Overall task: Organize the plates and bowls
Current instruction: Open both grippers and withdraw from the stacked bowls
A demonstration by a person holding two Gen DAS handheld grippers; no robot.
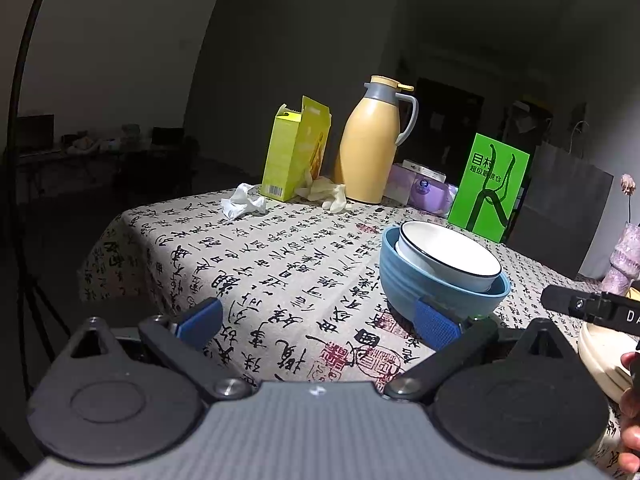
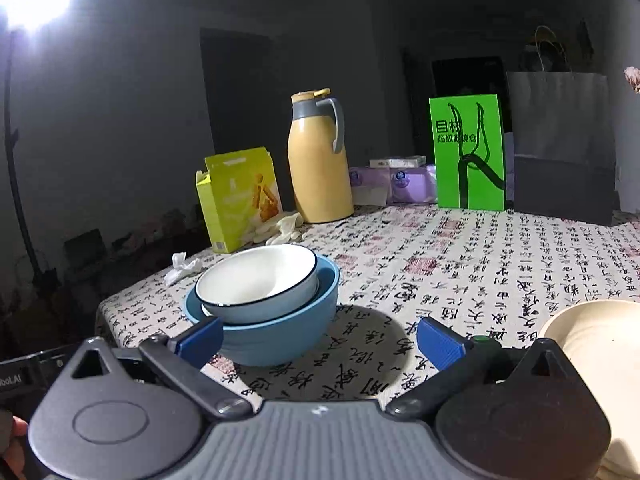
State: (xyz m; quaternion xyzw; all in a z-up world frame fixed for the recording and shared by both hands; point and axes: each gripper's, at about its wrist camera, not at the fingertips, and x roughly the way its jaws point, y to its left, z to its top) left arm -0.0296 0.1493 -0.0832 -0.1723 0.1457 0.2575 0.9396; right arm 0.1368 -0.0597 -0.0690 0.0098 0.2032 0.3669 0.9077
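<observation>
Far left of the tabletop (image 1: pixel 280 248), near its edge: a crumpled tissue (image 1: pixel 243 202), then an opened yellow-green carton (image 1: pixel 294 148) w/ pale disposable gloves (image 1: pixel 328 194) spilled at its foot. These sit at the back, prob pushed there to leave the middle free for dishes.

Left tool (image 1: pixel 316 322): blue pads spread wide apart, nothing btwn them, low over the calligraphy-print cloth. Its right pad overlaps the blue bowl's near side in the left wrist view; can't tell if touching or just in front.

Centre: yellow thermos jug (image 1: pixel 370 144) stands upright at the back, lilac tissue packs (image 1: pixel 424 190) beside it. In front, the blue bowl (image 1: pixel 440 288) sits on the cloth w/ a white bowl w/ dark rim (image 1: pixel 448 258) nested inside. The white one leans, tilted toward the blue bowl's far-left wall, not seated flat; smaller in bigger is the stacking logic, so this pair looks mostly done, maybe needs levelling.

Right tool (image 2: pixel 320 340): pads also wide apart, empty, its left pad just by the blue bowl's base, open stance suits a reach.

Right: green printed card (image 1: pixel 488 188) stands upright, dark paper bag (image 1: pixel 560 216) behind. Near right edge, a cream dish (image 2: pixel 592 324), not yet stacked; likely the next piece to gather. Pinkish vase (image 1: pixel 622 256) at far right in the left wrist view
</observation>
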